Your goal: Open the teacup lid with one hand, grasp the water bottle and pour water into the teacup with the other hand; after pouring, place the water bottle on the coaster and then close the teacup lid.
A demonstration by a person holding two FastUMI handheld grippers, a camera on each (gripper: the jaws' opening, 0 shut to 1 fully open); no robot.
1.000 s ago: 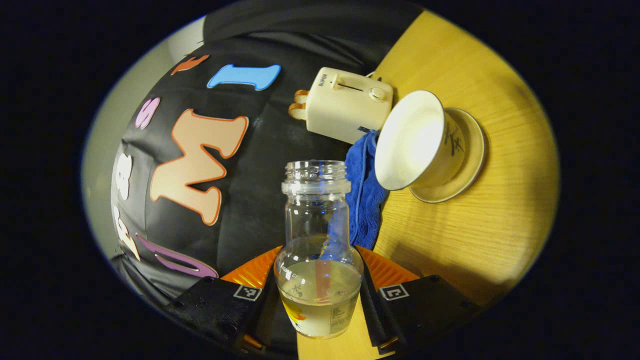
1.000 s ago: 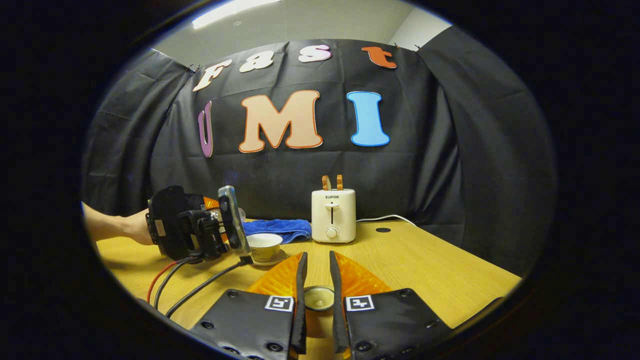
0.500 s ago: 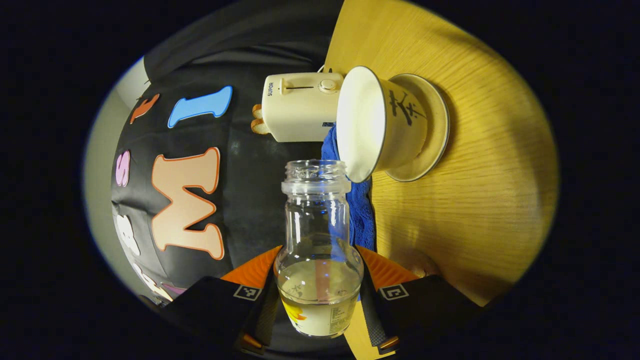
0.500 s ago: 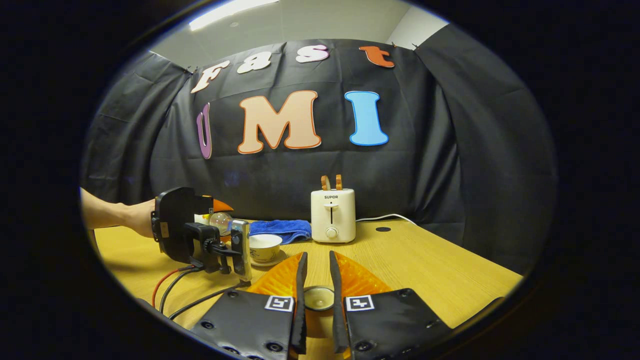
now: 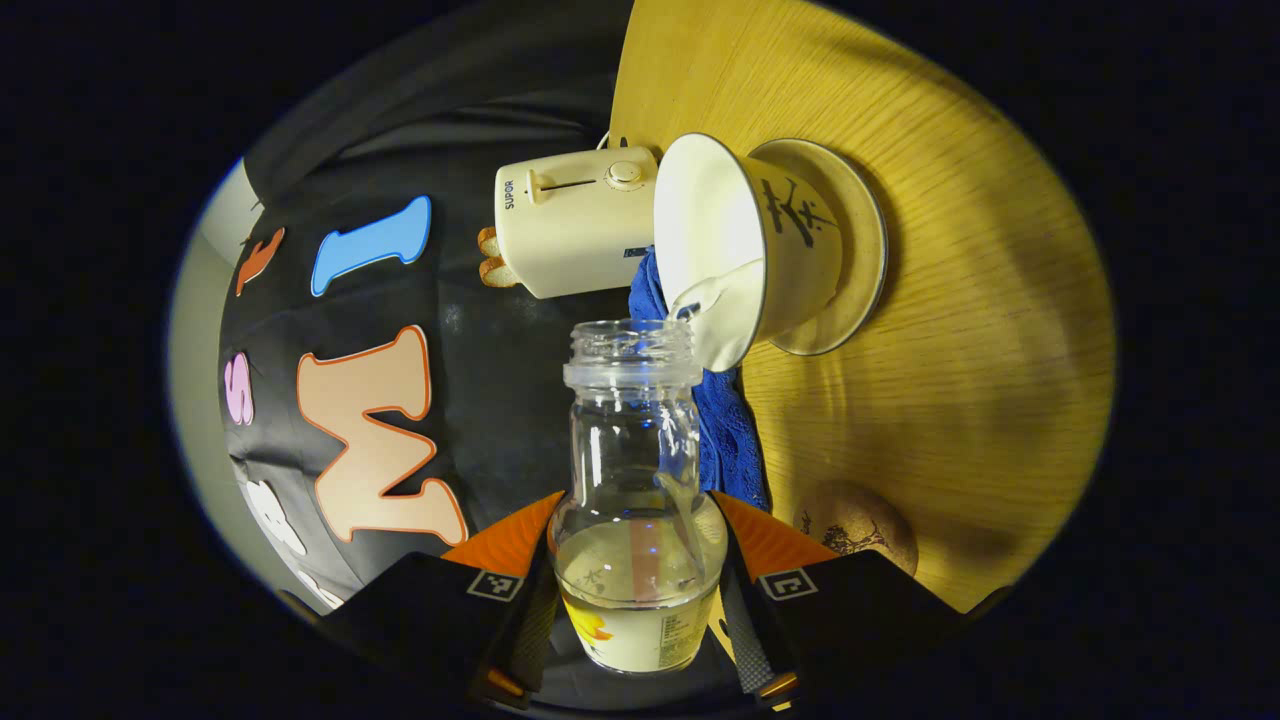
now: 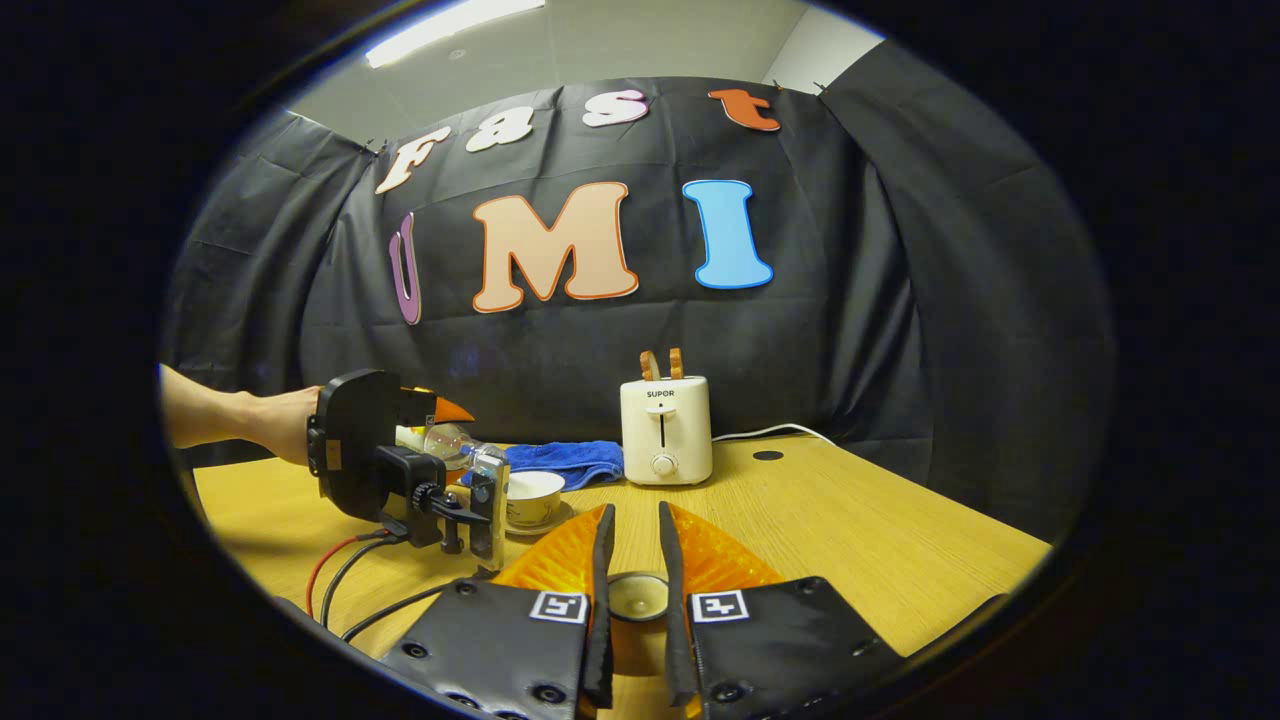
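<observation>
Blue cloth, cream toaster

Left gripper tipped sideways, clamped; right gripper level, nearly closed.

Table right of toaster is left bare, w/ open passage there. Back edge is blocked by toaster & blue cloth. Left side is crowded by left gripper, its cables, teacup.
</observation>
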